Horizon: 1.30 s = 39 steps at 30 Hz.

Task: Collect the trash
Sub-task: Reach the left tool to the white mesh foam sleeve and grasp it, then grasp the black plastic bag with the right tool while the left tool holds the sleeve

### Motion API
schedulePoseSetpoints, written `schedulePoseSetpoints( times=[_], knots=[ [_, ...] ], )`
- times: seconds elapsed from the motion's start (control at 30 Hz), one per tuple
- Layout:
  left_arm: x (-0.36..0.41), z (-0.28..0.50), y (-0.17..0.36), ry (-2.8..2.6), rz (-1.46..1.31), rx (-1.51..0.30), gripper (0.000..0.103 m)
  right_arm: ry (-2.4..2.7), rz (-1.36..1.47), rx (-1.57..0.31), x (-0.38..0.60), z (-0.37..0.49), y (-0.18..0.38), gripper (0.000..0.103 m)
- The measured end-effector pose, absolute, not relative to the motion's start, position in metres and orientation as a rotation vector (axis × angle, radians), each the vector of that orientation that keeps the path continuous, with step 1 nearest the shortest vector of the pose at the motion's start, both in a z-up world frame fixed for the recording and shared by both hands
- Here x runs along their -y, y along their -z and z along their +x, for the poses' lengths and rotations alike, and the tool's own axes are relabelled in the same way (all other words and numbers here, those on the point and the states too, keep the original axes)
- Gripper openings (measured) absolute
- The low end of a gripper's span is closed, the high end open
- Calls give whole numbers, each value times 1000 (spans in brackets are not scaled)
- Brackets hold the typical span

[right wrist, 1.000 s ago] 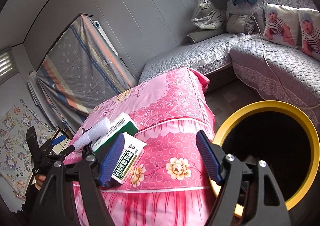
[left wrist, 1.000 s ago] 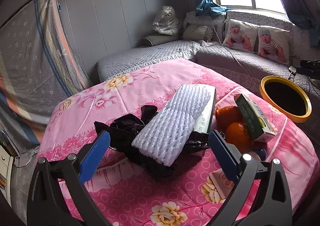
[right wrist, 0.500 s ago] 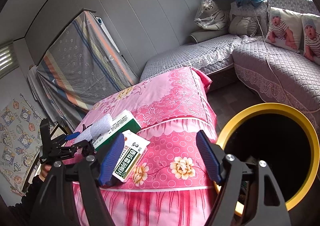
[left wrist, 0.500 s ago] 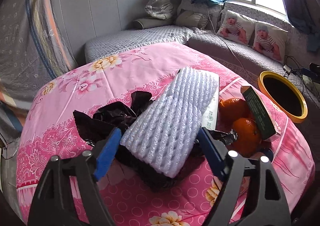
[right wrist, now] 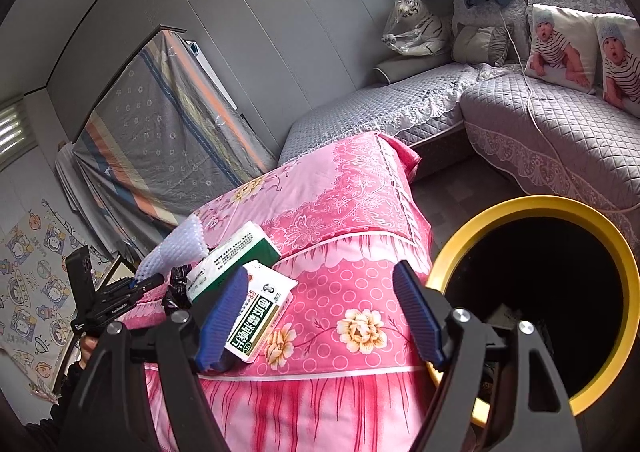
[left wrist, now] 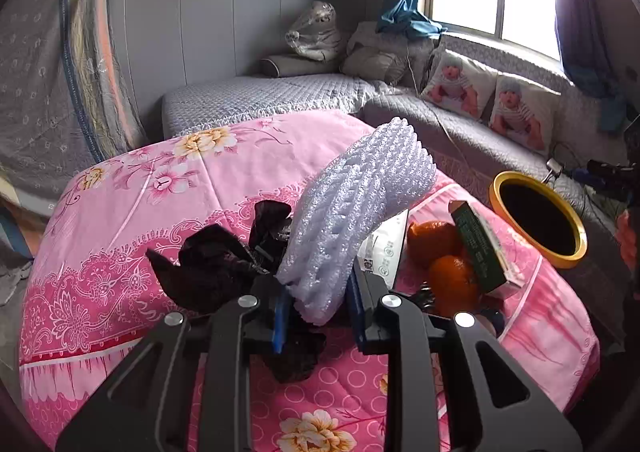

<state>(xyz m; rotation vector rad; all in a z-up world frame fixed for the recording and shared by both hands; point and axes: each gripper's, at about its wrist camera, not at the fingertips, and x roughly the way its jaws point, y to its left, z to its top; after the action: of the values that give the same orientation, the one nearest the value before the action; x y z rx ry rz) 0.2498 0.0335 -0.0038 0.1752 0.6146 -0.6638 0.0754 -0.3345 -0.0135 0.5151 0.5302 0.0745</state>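
Left gripper (left wrist: 318,302): jaws closing on the near end of the white foam fruit net (left wrist: 360,211), which is rising up through the centre of the left wrist frame.
Right gripper (right wrist: 320,316): hanging wide open and holding nothing, at the bottom of its frame.
Bin (right wrist: 452,248): yellow-rimmed, standing at lower right beside the pink tablecloth (left wrist: 140,187).
Progress: seemingly early; the net is gripped, not yet binned.
Remaining: black plastic bag (left wrist: 208,268), green box (left wrist: 480,248) and white medicine box (right wrist: 256,316) are lying on the cloth.
Unclear: the bin's contents are too dark to read; two oranges (left wrist: 454,278) are likely not trash.
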Motion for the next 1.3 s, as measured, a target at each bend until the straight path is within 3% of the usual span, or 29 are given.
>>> schedulePoseSetpoints(
  times=[0.33, 0.97, 1.13, 1.3],
  knots=[
    [-92, 207, -31, 537, -29, -496, 23, -158, 408, -566, 301, 80, 12, 72],
    [-166, 121, -17, 401, -165, -408, 24, -546, -177, -625, 55, 177, 13, 71],
    [-184, 115, -12, 369, -187, -406, 24, -532, -218, -699, 25, 219, 30, 69],
    [-199, 109, -5, 328, -208, -412, 24, -485, -239, -784, 6, 254, 50, 57]
  ],
)
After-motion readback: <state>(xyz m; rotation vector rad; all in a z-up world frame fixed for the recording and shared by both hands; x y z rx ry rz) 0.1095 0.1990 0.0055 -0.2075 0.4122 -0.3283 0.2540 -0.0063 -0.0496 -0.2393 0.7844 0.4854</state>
